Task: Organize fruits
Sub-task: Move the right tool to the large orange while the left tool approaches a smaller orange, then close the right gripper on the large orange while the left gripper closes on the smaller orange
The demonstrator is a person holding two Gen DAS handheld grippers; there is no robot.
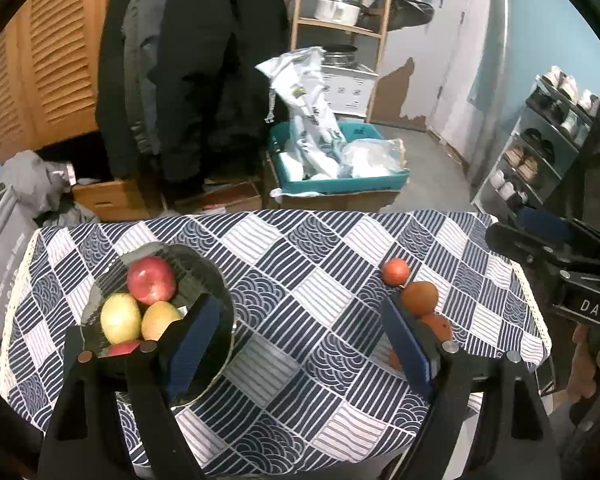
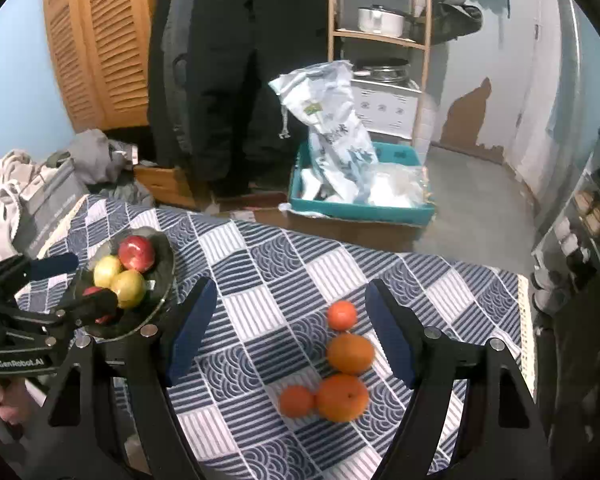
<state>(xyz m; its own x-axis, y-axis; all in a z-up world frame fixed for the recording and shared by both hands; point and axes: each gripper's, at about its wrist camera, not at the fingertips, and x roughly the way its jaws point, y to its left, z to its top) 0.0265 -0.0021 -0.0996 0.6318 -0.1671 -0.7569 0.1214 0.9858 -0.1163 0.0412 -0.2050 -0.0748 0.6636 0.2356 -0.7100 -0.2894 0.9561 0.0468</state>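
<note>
A dark glass bowl (image 1: 204, 268) at the table's left holds a red apple (image 1: 151, 280), two yellow fruits (image 1: 120, 318) and a partly hidden red fruit. Several oranges (image 1: 419, 298) lie in a cluster at the right. My left gripper (image 1: 300, 340) is open and empty above the table's middle, its left finger over the bowl's near rim. In the right wrist view the bowl (image 2: 162, 276) is at the left and the oranges (image 2: 350, 353) lie between the fingers of my right gripper (image 2: 290, 336), which is open and empty above them.
A blue-and-white patterned cloth (image 1: 300, 264) covers the table. Beyond its far edge are a teal crate (image 1: 340, 184) with plastic bags, cardboard boxes, hanging dark coats, a wooden shelf and a shoe rack (image 1: 540, 148) at the right.
</note>
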